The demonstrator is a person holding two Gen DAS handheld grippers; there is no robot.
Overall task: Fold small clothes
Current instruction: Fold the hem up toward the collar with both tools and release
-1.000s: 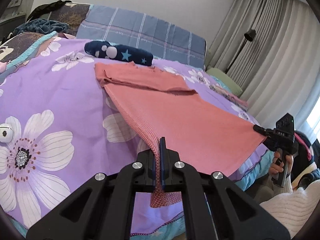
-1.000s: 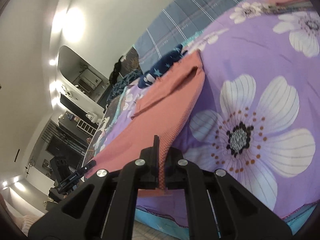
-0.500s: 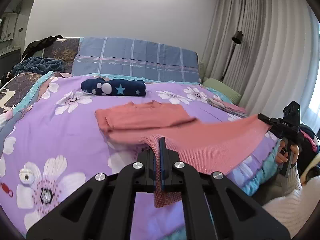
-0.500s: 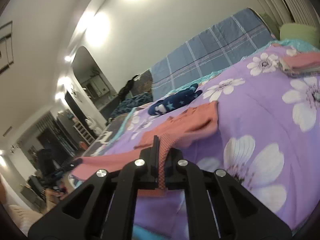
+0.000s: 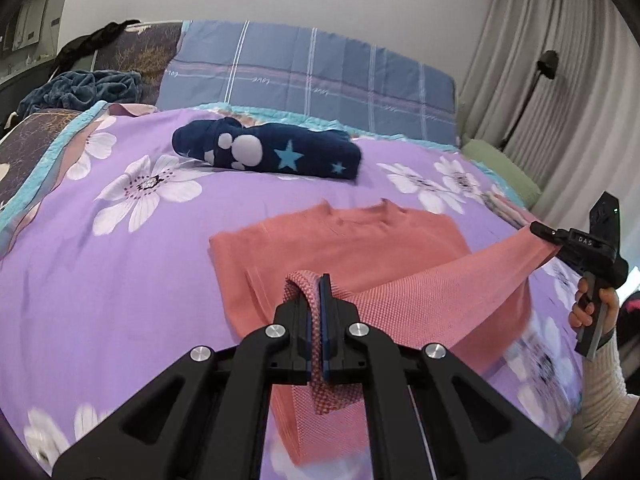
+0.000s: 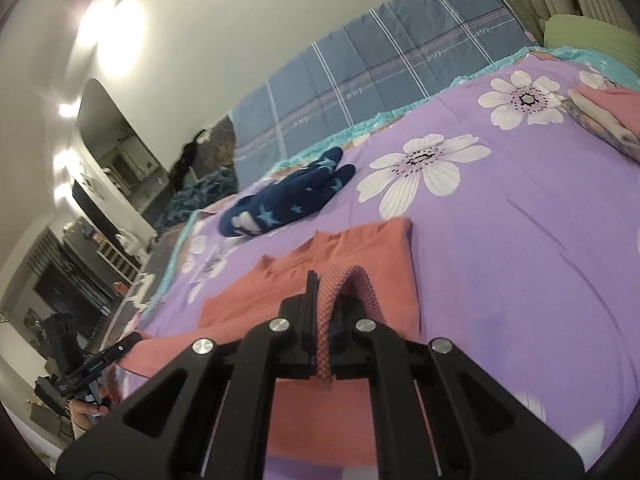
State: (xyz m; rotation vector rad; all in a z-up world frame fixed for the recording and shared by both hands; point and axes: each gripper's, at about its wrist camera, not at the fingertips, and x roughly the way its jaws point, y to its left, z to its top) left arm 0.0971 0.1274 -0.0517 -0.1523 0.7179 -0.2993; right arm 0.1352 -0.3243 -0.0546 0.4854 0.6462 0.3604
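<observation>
1. Currently the left gripper point(image 5: 319, 300) and the right gripper point(image 6: 320, 300) are each clamped on a hem corner of the pink shirt point(image 5: 340, 248); its collar half lies mid-bed point(image 5: 100, 280).
2. Uneven travel risks a skewed fold; slack risks bunching.

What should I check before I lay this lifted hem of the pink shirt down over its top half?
1. Left gripper shut on the pink shirt hem: ok.
2. Right gripper shut on the other hem corner: ok.
3. Hem stretched between the grippers, no sag: ok.
4. Collar end lying flat on the purple bedspread: ok.
5. Navy star-print bundle apart from the shirt, beyond its collar: ok.
6. Hem corners lined up with the shoulders: cannot tell.
</observation>
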